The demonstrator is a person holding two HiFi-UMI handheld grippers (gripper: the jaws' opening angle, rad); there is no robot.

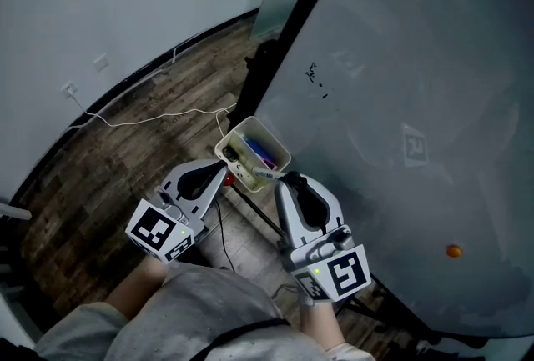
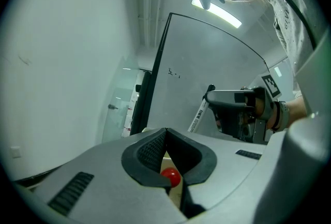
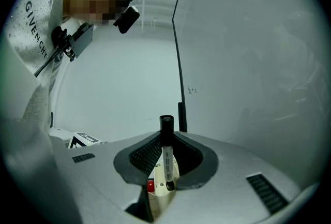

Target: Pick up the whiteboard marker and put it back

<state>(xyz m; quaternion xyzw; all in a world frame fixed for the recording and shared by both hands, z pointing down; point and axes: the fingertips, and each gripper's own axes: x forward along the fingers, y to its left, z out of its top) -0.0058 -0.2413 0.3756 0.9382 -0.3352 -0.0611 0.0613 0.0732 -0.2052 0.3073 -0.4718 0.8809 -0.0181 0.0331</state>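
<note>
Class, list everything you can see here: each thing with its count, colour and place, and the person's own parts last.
whiteboard: one, pale grey, at the right
orange dot: one, low on the whiteboard
plastic bin: one, cream, at the whiteboard's left edge, pens inside
cable: one, white, on the wooden floor
whiteboard marker: one, white, black cap, held by the bin
left gripper: one, grey, shut, empty, beside the bin
right gripper: one, grey, shut on the whiteboard marker

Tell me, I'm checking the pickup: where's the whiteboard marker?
In the right gripper view, the whiteboard marker stands clamped in the right tool, just above the pen tray.
</note>
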